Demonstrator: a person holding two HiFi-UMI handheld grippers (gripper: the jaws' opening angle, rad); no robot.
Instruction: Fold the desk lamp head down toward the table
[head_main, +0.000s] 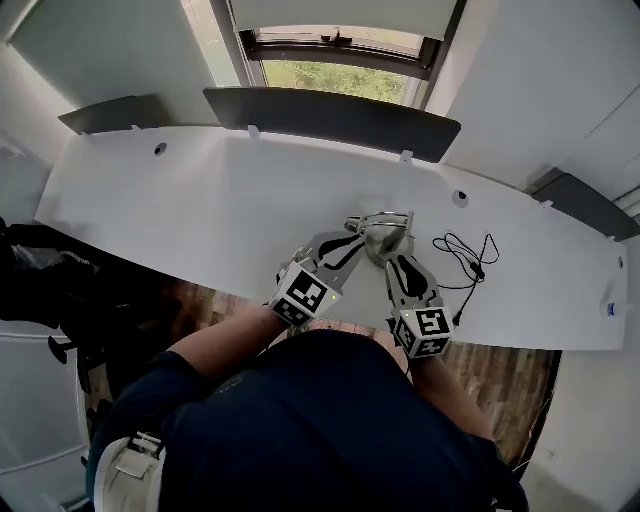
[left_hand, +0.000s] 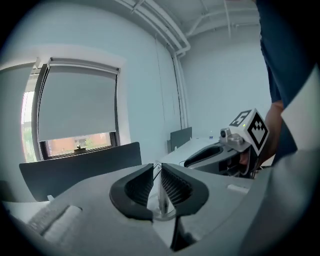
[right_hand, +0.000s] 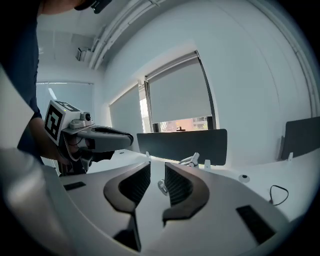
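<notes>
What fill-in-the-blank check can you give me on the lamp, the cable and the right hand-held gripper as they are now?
1. The desk lamp stands on a ___ desk.
2. In the head view, the black cable lies to the lamp's ___.
3. The right hand-held gripper has its jaws ___, with a joint of the lamp showing in the gap.

Missing words: white; right; apart.
</notes>
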